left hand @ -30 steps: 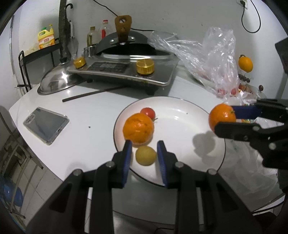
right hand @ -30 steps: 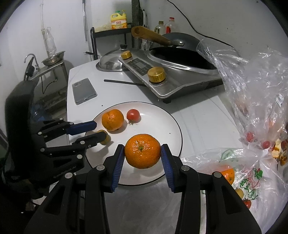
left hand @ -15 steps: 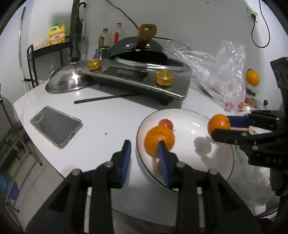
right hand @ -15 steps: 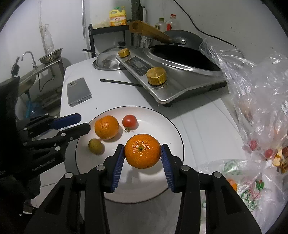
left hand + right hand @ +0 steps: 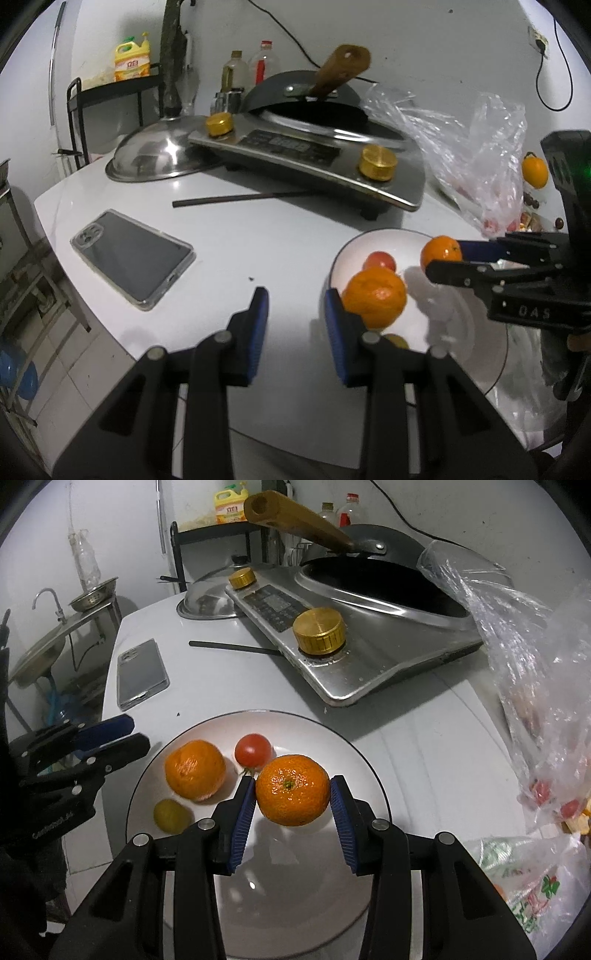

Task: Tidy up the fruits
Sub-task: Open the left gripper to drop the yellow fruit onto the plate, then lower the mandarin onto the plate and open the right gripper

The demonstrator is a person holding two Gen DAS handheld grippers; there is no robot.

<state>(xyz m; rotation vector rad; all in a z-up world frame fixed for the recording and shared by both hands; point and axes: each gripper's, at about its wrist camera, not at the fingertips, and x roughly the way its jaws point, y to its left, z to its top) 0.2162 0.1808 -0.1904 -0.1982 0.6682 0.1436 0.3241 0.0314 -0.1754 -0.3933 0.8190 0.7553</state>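
A mandarin orange (image 5: 292,789) hangs above the white plate (image 5: 354,753), clamped at its widest girth between the blue pads of the right gripper (image 5: 293,805), stem scar facing the camera. On the plate, to the left of the held fruit, rest a second mandarin (image 5: 195,770), a small red tomato (image 5: 253,749) just behind it, and a little yellow-green fruit (image 5: 170,815) at the plate's near left edge. The left gripper (image 5: 295,328) hovers off the plate's left rim over bare tabletop, its jaws a narrow gap apart with nothing between them; the plated mandarin (image 5: 375,297) sits just past its right pad.

By the look of it, the mandarin is light and slightly yielding, with loose, dimpled peel that gives the ribbed pads good purchase; a squeeze across the equator, as here, seems the safest hold, since harder pressure could bruise or split it. Being round, it may roll on the smooth plate once freed, so a spot on the open near side, clear of the tomato, looks wise. Clear plastic bags (image 5: 532,686) holding more fruit lie to the plate's right, an induction cooker (image 5: 369,646) behind it, a phone (image 5: 140,672) to the far left.
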